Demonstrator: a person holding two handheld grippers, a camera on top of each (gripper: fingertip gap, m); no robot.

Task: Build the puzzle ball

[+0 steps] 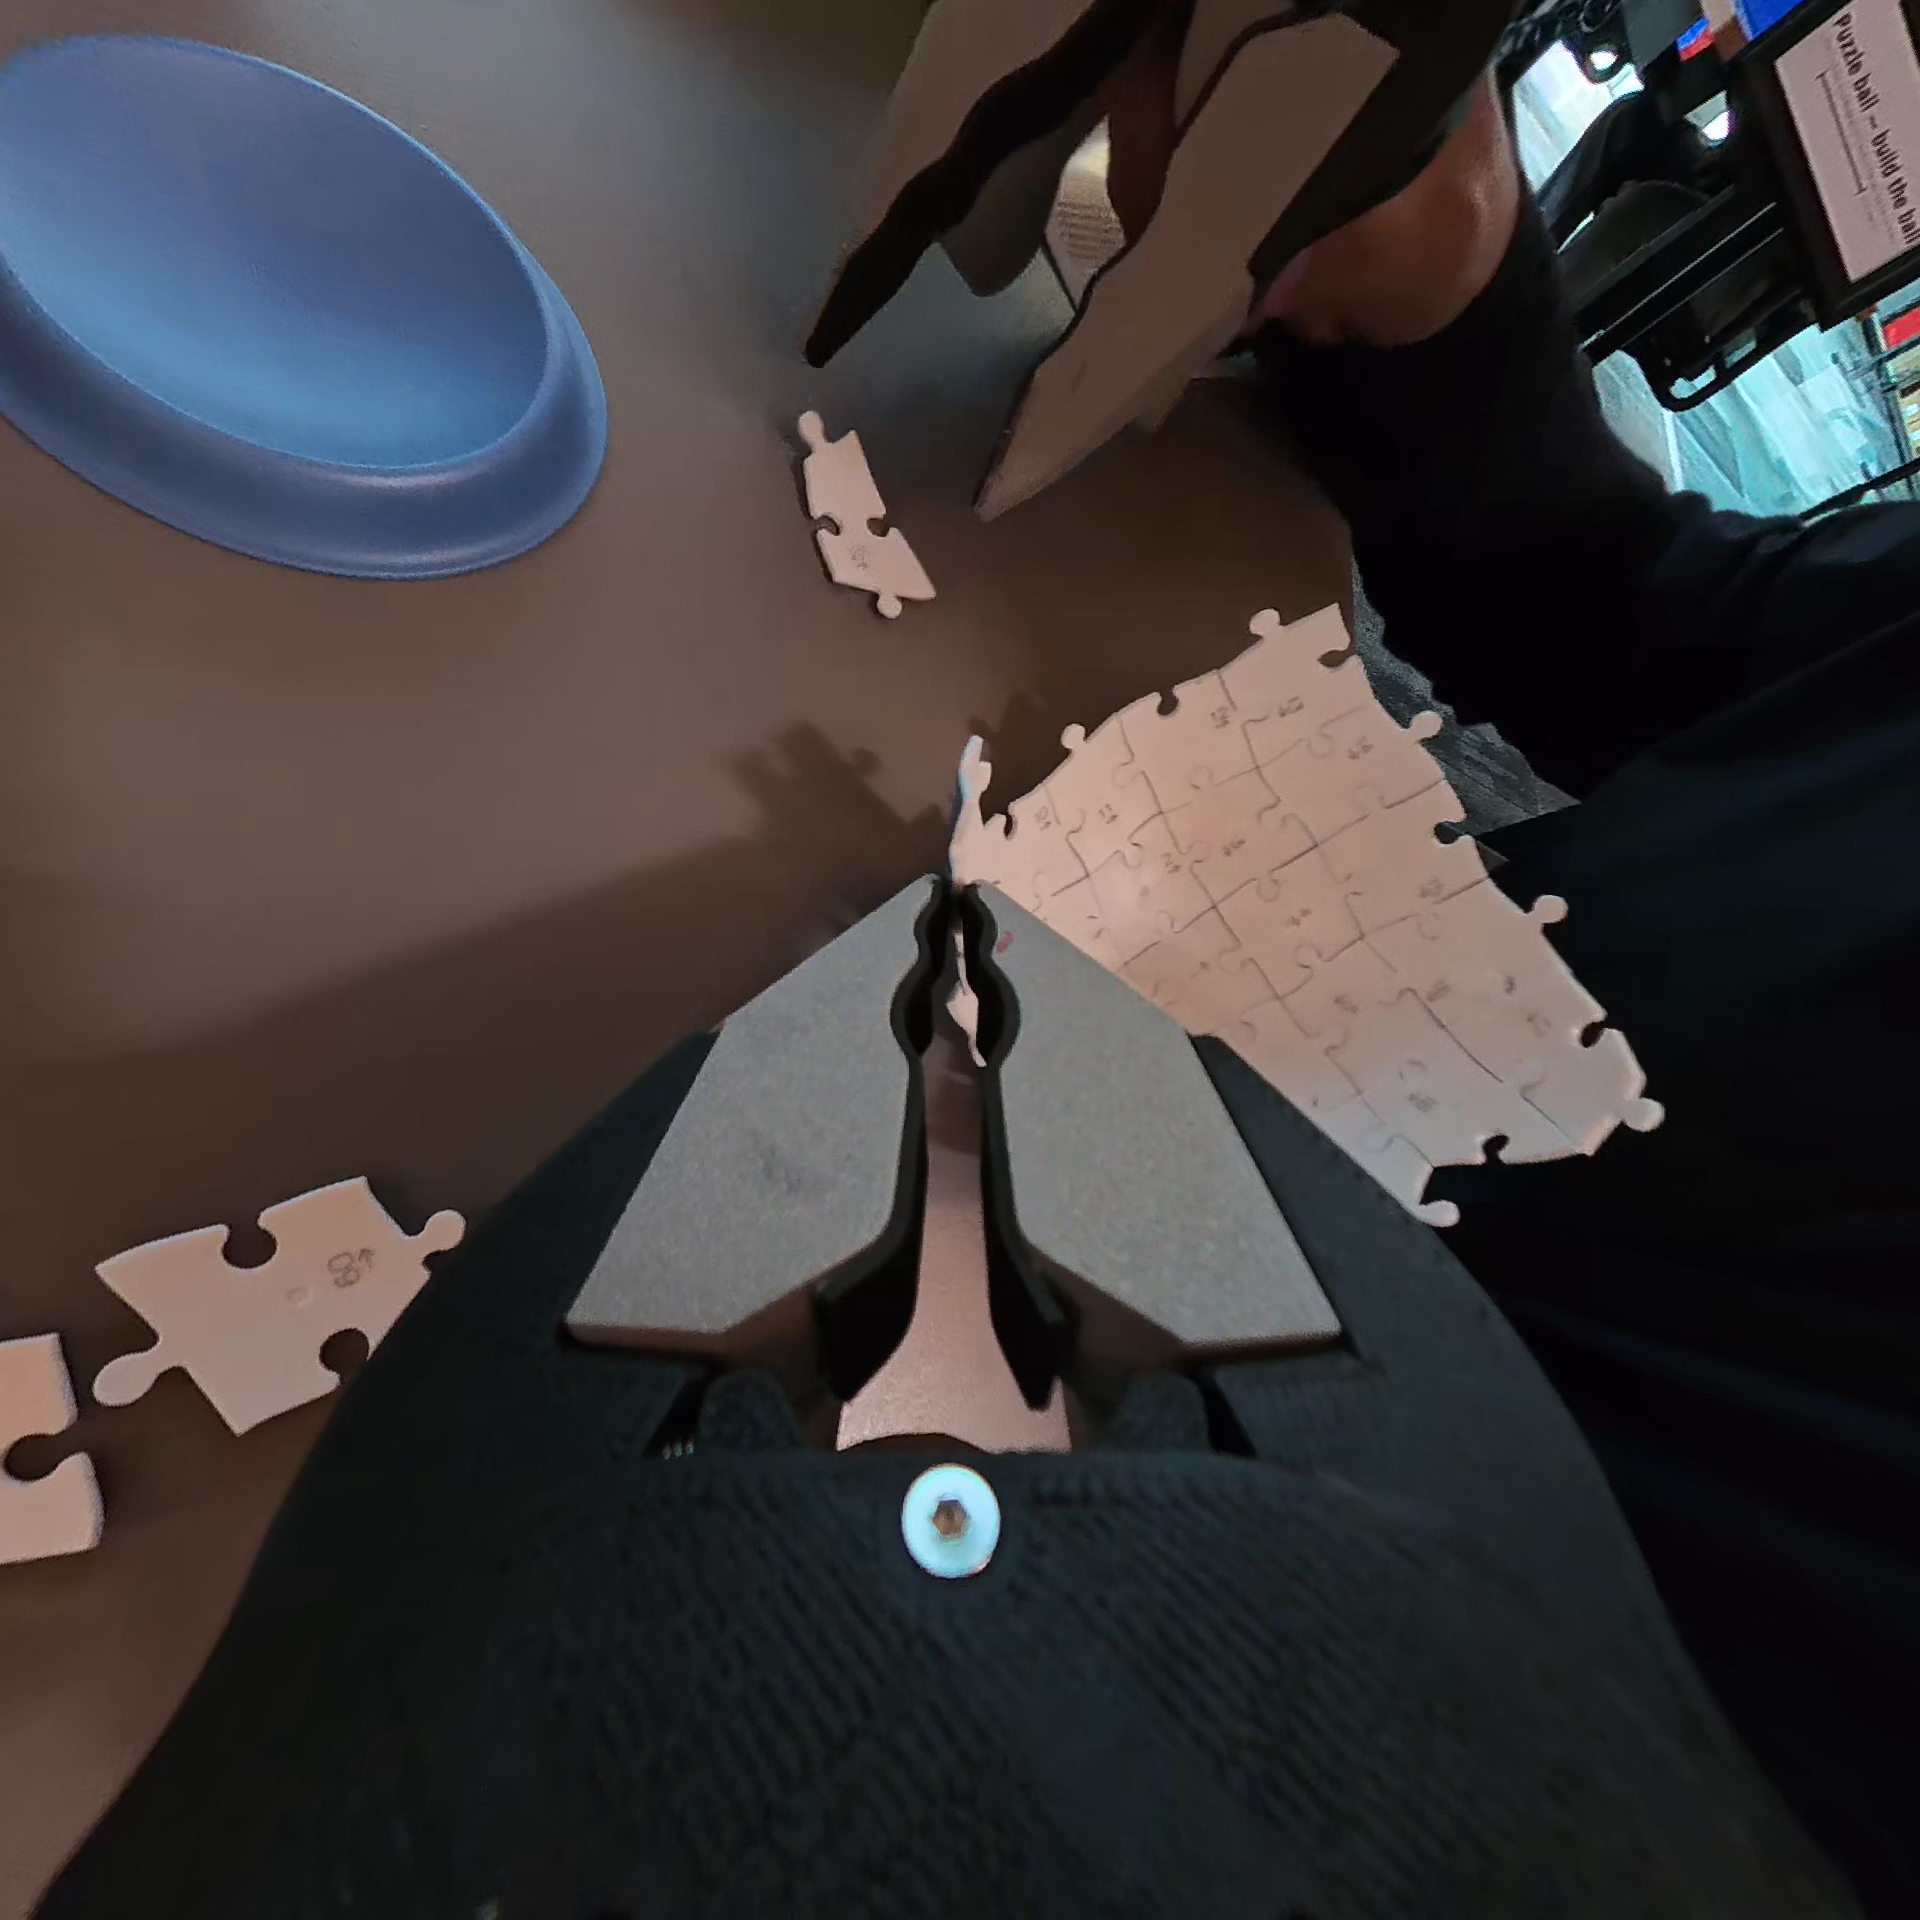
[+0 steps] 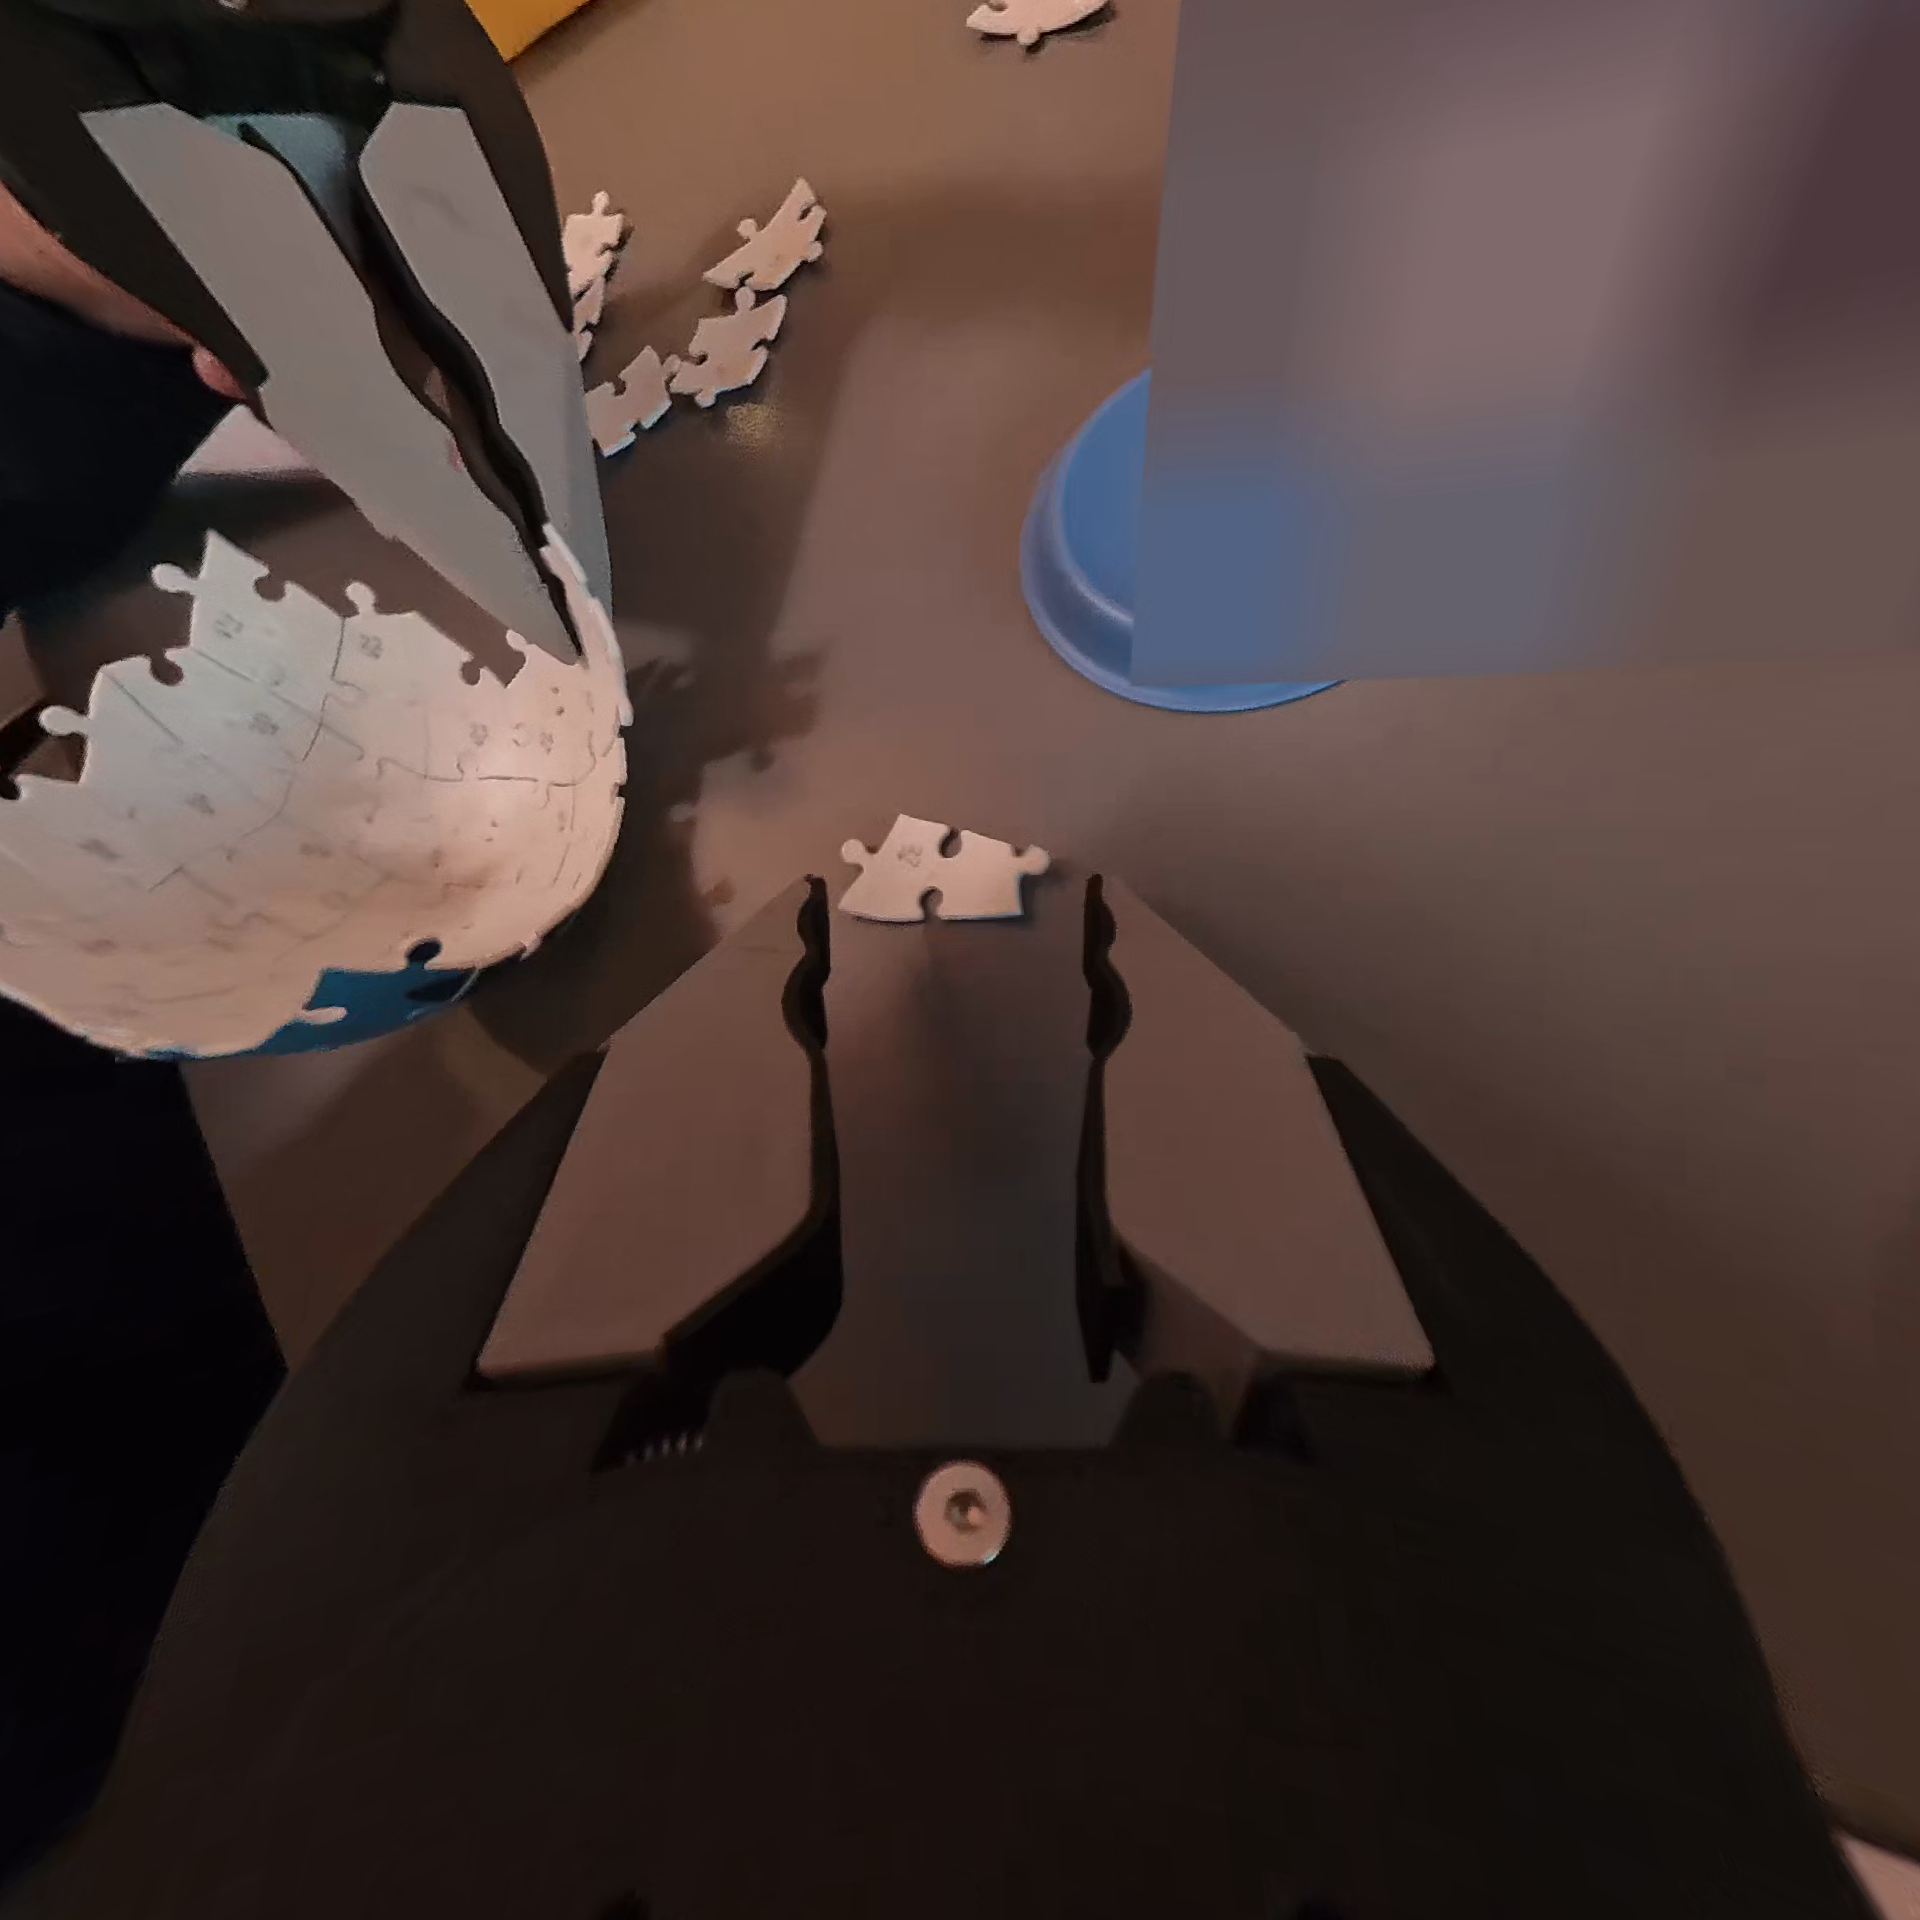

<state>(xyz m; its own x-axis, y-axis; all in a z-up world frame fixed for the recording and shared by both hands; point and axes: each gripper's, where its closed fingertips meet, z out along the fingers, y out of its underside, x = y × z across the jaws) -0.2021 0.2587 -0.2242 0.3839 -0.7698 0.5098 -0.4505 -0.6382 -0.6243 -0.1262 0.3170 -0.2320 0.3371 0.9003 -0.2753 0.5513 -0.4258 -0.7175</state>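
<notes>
The partly built puzzle ball (image 2: 312, 810) is a curved shell of joined pieces, white inside and blue outside, and it also shows in the left wrist view (image 1: 1299, 914). My left gripper (image 1: 954, 896) is shut on the shell's rim, and the right wrist view shows it (image 2: 561, 634) holding the shell from above. A loose joined pair of white pieces (image 2: 935, 873) lies on the brown table just ahead of my right gripper (image 2: 951, 894), which is open and empty. In the left wrist view the right gripper (image 1: 904, 431) hovers open beside that pair (image 1: 857, 520).
A blue round stand (image 1: 270, 301) sits on the table, partly behind a blurred patch in the right wrist view (image 2: 1081, 582). Several loose white pieces (image 2: 727, 312) lie farther off, and two more (image 1: 270, 1299) lie near my left gripper. A person's dark sleeve (image 1: 1558, 520) is on the right. About 10 centimeters separates my left fingertips from my right.
</notes>
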